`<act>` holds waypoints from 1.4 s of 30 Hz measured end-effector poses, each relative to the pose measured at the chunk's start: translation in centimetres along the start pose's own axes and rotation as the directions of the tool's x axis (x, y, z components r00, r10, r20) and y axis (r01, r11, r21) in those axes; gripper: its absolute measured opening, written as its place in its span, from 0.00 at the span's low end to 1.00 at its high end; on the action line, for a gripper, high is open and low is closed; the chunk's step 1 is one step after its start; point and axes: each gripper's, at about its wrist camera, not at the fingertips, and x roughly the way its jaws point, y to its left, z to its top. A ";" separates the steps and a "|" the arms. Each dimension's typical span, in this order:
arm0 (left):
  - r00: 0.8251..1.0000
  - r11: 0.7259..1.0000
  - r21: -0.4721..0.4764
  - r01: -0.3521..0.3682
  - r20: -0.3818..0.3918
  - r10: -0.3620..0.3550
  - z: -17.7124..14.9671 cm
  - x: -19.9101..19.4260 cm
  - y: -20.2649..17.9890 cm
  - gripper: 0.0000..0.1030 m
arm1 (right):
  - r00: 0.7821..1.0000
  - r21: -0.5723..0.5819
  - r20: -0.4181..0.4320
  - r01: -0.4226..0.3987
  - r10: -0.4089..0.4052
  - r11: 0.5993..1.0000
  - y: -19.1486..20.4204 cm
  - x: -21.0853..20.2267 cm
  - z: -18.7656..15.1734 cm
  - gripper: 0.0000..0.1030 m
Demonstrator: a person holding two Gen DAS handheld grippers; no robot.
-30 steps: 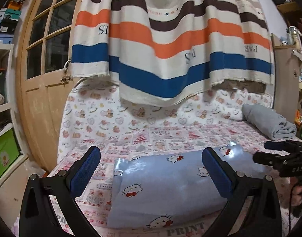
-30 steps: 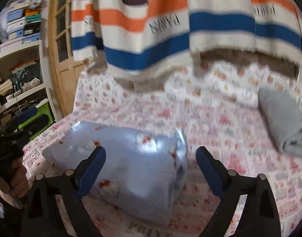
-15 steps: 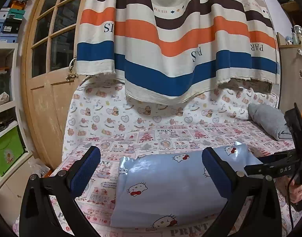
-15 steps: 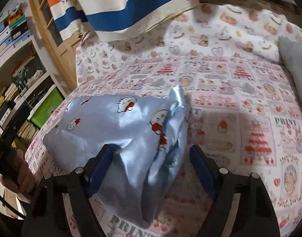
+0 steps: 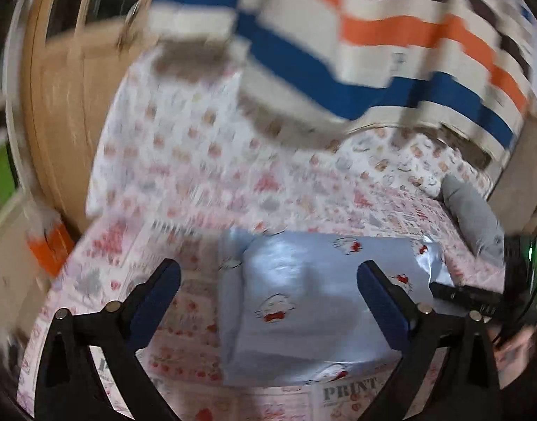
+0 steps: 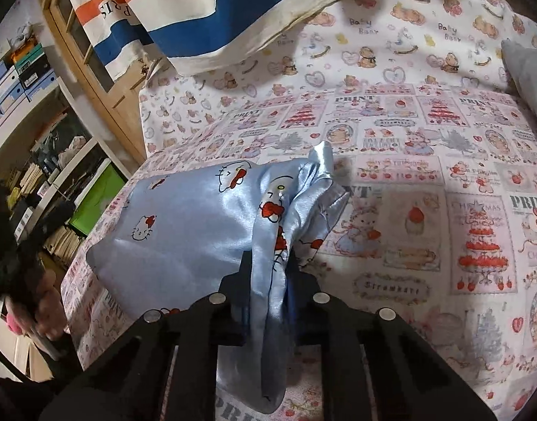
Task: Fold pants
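The light blue satin pants [image 6: 191, 224] with a cartoon cat print lie folded on the patterned bed sheet [image 6: 426, 161]. My right gripper [image 6: 268, 263] is shut on the right edge of the pants, bunching the cloth between its fingers. In the blurred left wrist view the pants [image 5: 303, 287] lie ahead of my left gripper [image 5: 268, 294], which is open wide and empty, just above their left part. The right gripper [image 5: 471, 294] shows at the pants' right end there.
A folded grey garment [image 5: 475, 217] lies at the far right of the bed. A striped cloth [image 6: 212, 10] hangs over the back. A wooden door [image 5: 65, 112] and shelves with a green box [image 6: 96, 200] stand left.
My right gripper has closed on the right edge of the pants. My left gripper has swung fast to the left and stays open.
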 end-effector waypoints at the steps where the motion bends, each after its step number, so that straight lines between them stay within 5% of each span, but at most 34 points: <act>1: 1.000 1.000 -0.022 0.001 -0.015 -0.001 0.3 0.3 0.6 0.94 | 1.000 -0.005 0.000 0.007 -0.007 1.000 0.1 0.0 0.0 0.16; 12: 0.961 0.980 -0.176 0.088 -0.243 -0.130 -0.2 6.6 4.0 0.81 | 1.000 0.004 -0.001 -0.001 0.001 1.000 -0.1 0.0 0.0 0.16; 15: 0.965 0.987 -0.122 0.106 -0.225 -0.131 -0.1 6.4 3.3 0.81 | 1.000 0.011 0.000 -0.008 0.008 1.000 -0.2 0.0 0.0 0.16; 19: 0.937 0.977 -0.130 0.169 -0.287 -0.200 -0.1 7.3 2.5 0.81 | 1.000 0.021 0.002 -0.018 0.018 1.000 -0.3 0.0 0.0 0.16; 23: 0.951 0.989 -0.054 0.137 -0.272 -0.146 -0.3 7.5 1.6 0.82 | 1.000 0.026 0.003 -0.021 0.021 0.999 -0.3 0.0 0.0 0.16; 27: 0.936 0.977 -0.033 0.209 -0.281 -0.209 0.0 8.2 1.1 0.82 | 1.000 0.032 0.004 -0.029 0.029 0.999 -0.6 -0.1 -0.1 0.16; 33: 0.938 0.979 0.023 0.205 -0.290 -0.190 0.0 8.7 -0.2 0.65 | 1.000 0.029 0.005 -0.016 0.015 0.999 -0.3 -0.1 -0.2 0.16; 35: 0.946 0.981 0.054 0.185 -0.279 -0.163 -0.1 8.9 -0.7 0.36 | 1.000 0.028 0.005 -0.015 0.015 0.999 -0.3 0.0 -0.1 0.16; 42: 0.961 0.981 0.102 0.165 -0.239 -0.137 -0.5 8.7 -1.6 0.10 | 1.000 0.048 0.009 -0.028 0.027 0.998 -0.5 0.0 -0.2 0.16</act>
